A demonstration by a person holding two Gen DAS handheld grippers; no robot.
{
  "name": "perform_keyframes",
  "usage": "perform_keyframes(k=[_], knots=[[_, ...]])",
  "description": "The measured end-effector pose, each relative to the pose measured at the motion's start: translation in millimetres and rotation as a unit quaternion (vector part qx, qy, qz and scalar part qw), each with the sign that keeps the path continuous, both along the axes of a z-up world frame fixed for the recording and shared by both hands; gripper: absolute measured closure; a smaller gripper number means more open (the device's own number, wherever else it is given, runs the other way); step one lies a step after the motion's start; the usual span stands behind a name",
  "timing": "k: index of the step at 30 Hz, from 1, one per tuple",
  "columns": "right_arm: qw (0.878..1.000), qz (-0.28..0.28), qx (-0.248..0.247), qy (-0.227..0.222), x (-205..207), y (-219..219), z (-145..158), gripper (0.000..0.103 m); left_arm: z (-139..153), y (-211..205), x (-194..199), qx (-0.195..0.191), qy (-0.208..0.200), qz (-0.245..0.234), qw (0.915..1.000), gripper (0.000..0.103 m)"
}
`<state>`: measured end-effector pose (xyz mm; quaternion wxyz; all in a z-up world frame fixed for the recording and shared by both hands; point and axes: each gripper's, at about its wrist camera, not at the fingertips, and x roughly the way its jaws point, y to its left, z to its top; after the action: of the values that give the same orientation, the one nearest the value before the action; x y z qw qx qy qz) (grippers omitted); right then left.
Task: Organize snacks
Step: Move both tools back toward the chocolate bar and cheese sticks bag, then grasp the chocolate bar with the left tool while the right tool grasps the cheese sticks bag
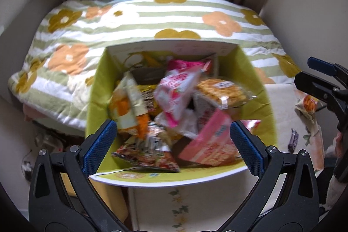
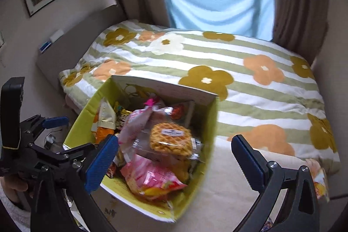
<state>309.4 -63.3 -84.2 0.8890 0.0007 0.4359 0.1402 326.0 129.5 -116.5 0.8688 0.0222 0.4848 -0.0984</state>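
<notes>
My left claw (image 1: 173, 146) hangs wide open and empty right over the box (image 1: 264, 88), which stands open-topped on the table (image 1: 195, 206) so snacks can drop in. The waffles (image 1: 221, 91) lie on top, ahead of its fingers. My right claw (image 2: 175, 163), also spread and empty, sits over the box's right edge; one packet (image 1: 307, 105), blurred, probably waits outside.

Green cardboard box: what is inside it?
The green cardboard box is heaped with snack packets: a clear pack of golden waffle biscuits, pink wrappers and an orange-and-cream bag. Lower layers and the box floor are covered.
</notes>
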Motion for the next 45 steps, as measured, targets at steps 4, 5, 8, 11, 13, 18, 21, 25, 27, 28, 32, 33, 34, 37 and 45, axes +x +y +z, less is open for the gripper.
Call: perform_keyframes(k=[4, 5, 8, 11, 13, 18, 21, 25, 27, 28, 32, 33, 34, 37, 45], knots=[[0.999, -0.04, -0.017, -0.01, -18, -41, 11, 0.0, 9, -37, -9, 0.0, -0.013, -0.021, 0.9997, 0.0], [0.999, -0.049, -0.02, -0.01, -23, -52, 12, 0.0, 10, -50, -12, 0.001, -0.016, -0.027, 0.9995, 0.0], [0.997, -0.074, -0.018, -0.006, -37, -90, 12, 0.0, 13, -86, -21, 0.001, -0.019, -0.037, 0.9991, 0.0], [0.996, -0.092, -0.008, 0.003, -53, -133, 8, 0.0, 10, -129, -32, -0.006, -0.014, -0.046, 0.9988, 0.0], [0.995, -0.104, -0.003, 0.006, -65, -160, 4, 0.0, 5, -160, -39, -0.007, -0.01, -0.055, 0.9984, 0.0], [0.991, -0.132, -0.025, 0.006, -85, -214, -6, 0.0, -18, -234, -55, -0.005, 0.004, -0.078, 0.997, 0.0], [0.988, -0.15, -0.022, 0.012, -95, -247, -17, 0.0, -35, -275, -66, -0.008, 0.014, -0.096, 0.9953, 0.0], [0.985, -0.168, -0.012, 0.025, -106, -281, -35, 0.0, -63, -323, -80, 0.005, 0.032, -0.131, 0.9909, 0.001], [0.984, -0.178, -0.005, 0.03, -111, -292, -42, 0.0, -78, -337, -84, 0.011, 0.045, -0.148, 0.9879, 0.004], [0.982, -0.185, 0.002, 0.033, -112, -298, -48, 0.0, -86, -344, -85, 0.015, 0.051, -0.157, 0.9863, 0.005], [0.977, -0.209, 0.009, 0.042, -117, -310, -69, 0.0, -117, -363, -88, 0.032, 0.068, -0.191, 0.9787, 0.016], [0.973, -0.226, 0.014, 0.044, -119, -313, -80, 0.0, -127, -367, -87, 0.037, 0.073, -0.203, 0.9758, 0.021], [0.973, -0.226, 0.014, 0.044, -119, -313, -80, 0.0, -133, -368, -87, 0.038, 0.076, -0.212, 0.9735, 0.025], [0.966, -0.255, 0.025, 0.046, -122, -317, -95, 0.0, -152, -373, -85, 0.047, 0.081, -0.242, 0.9657, 0.032], [0.949, -0.308, 0.032, 0.06, -121, -316, -118, 0.0, -173, -384, -88, 0.057, 0.088, -0.313, 0.944, 0.05]])
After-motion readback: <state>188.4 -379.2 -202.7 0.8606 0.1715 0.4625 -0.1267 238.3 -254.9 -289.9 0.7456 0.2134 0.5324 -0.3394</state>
